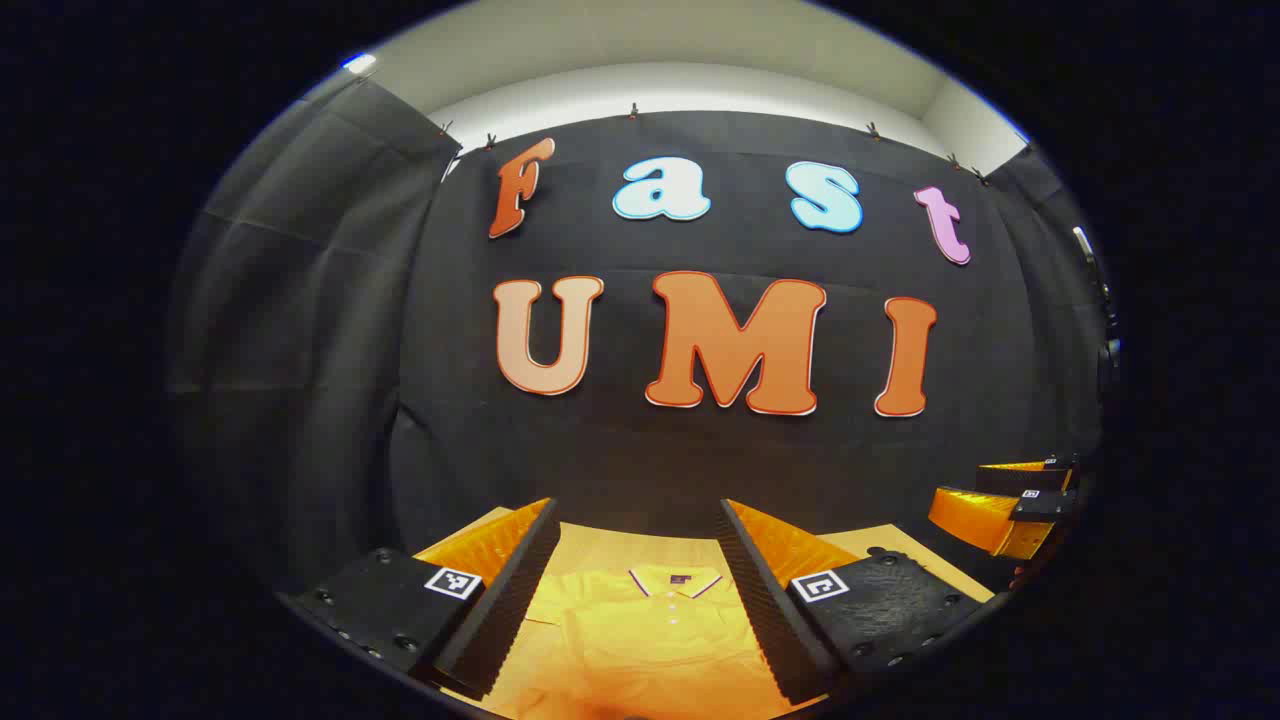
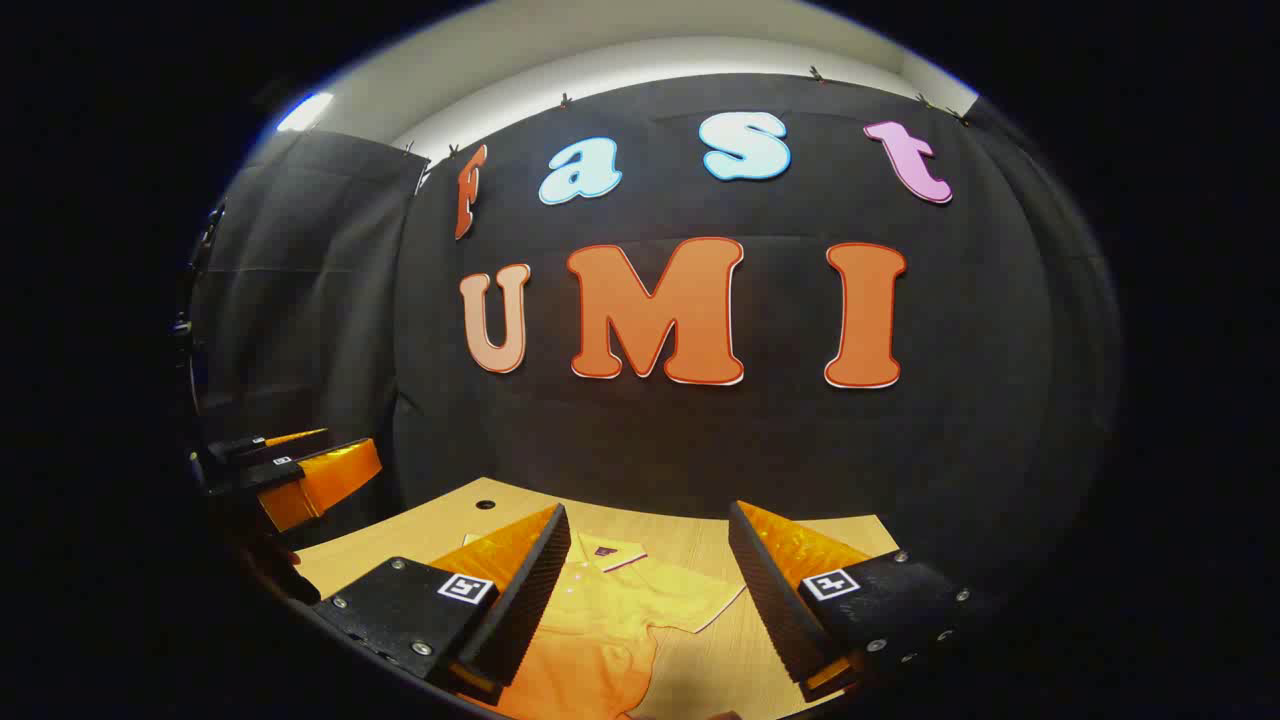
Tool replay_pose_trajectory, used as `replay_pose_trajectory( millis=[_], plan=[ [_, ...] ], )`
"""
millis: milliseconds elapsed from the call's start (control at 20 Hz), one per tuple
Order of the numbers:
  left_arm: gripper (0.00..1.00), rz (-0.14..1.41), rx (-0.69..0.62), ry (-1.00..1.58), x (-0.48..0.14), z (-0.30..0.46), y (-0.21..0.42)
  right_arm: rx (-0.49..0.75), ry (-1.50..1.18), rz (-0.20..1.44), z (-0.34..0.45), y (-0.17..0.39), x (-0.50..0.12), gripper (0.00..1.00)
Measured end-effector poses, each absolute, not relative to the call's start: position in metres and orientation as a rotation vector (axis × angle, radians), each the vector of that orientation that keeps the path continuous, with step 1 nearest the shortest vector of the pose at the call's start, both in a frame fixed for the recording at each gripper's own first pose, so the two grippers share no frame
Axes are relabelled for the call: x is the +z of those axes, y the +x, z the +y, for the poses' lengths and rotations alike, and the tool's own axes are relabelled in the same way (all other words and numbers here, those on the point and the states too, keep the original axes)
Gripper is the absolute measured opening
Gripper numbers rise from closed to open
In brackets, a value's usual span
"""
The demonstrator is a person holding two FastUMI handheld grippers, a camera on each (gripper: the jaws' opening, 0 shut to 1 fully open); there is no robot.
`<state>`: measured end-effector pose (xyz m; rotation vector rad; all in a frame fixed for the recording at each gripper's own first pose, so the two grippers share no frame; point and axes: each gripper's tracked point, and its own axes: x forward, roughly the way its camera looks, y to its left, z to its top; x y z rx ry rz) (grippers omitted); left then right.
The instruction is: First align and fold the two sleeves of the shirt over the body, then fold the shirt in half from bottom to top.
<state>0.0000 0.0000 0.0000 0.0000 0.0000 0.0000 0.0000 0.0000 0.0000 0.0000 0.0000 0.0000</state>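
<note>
A yellow polo shirt lies flat on a light wooden table, its trimmed collar toward the back wall. My left gripper hovers open above the shirt's chest, with nothing between its fingers. In the right gripper view the shirt lies below and slightly left, and one short sleeve spreads out to the right. My right gripper is open and empty over that sleeve side. The right gripper also appears far right in the left gripper view, and the left gripper far left in the right gripper view.
Bare table stretches to the black cloth wall behind the shirt. A small round hole sits in the tabletop near its back left corner. Black curtains close the booth's sides.
</note>
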Motion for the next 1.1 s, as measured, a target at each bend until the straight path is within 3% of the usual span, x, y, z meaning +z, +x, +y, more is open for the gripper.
replay_pose_trajectory(
  millis=[200,650,1100],
  plan=[
    [0.96,0.01,-0.074,-0.002,-0.009,-0.014,0.005,-0.023,0.009,-0.011,0.005,-0.006,-0.003,0.96],
    [0.98,0.005,-0.063,0.034,-0.008,0.004,0.01,-0.032,-0.005,-0.006,0.02,0.005,-0.003,0.96],
    [0.97,-0.027,-0.003,0.09,-0.004,0.034,-0.006,-0.1,0.0,0.164,-0.006,0.041,-0.058,0.96]
  ],
)
